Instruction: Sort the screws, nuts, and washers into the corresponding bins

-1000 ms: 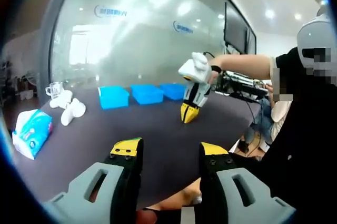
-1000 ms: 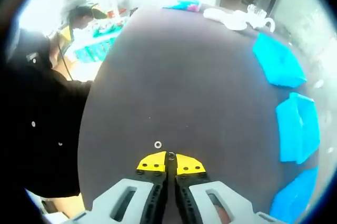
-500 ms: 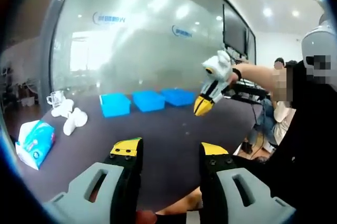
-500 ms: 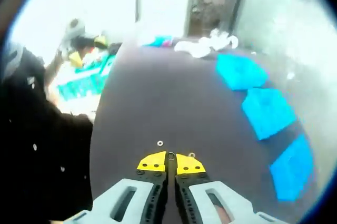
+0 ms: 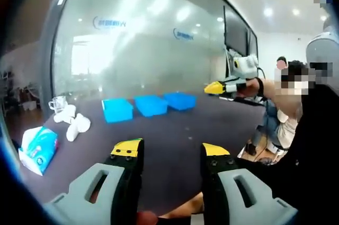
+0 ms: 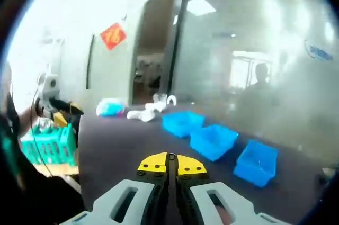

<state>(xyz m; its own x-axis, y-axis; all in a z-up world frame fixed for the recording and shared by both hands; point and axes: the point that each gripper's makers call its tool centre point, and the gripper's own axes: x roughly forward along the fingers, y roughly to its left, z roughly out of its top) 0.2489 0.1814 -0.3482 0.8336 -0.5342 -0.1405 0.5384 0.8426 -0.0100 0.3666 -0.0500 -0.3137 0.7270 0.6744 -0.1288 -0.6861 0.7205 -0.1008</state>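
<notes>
Right gripper view: right tool (image 6: 170,160) raised above dark table (image 6: 122,140), jaws pinched on small part at tips (type unclear), three blue bins (image 6: 212,140) far right. Left tool (image 5: 170,153) wide, empty. Delivery pending; bin contents unreadable, remaining parts unseen.

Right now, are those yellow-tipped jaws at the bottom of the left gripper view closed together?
No, the left gripper stands open, a wide gap of dark table showing between its two yellow tips.
</notes>
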